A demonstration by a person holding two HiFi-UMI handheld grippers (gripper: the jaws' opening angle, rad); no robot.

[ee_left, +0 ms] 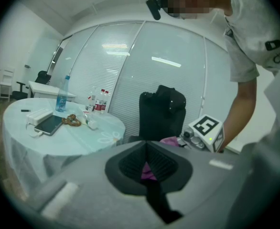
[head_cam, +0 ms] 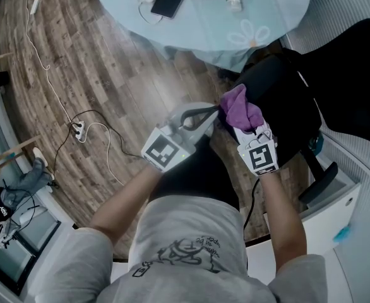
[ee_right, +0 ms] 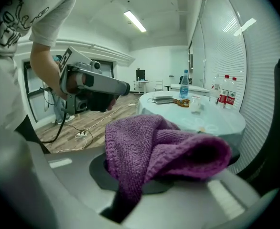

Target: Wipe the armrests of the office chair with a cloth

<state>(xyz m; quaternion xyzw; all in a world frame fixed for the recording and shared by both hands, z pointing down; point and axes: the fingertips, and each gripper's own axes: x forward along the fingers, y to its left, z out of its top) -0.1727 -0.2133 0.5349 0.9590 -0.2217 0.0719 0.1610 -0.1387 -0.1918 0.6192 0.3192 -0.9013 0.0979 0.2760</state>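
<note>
Cloth point(head_cam: 242, 109) sits bunched in my right gripper point(head_cam: 247, 130), jaws clamped on it, over the chair point(head_cam: 286, 93) seat. The armrest point(head_cam: 321, 182) lies nearer, to the right, untouched.

Left gripper view: my left gripper point(ee_left: 146, 149) has its jaws pressed together and empty, purple showing beyond.

Right gripper view: the big loose fold could snag or pull free while wiping.

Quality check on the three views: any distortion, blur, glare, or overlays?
Head view: sharp, evenly lit, floor boards bow with lens curve. Left gripper view: fisheye, dark corners, soft overall, ceiling-light streaks on the glass wall, mosaic patch at top. Right gripper view: fisheye, purple cloth crisp, foreground at the bottom edge blurred.
</note>
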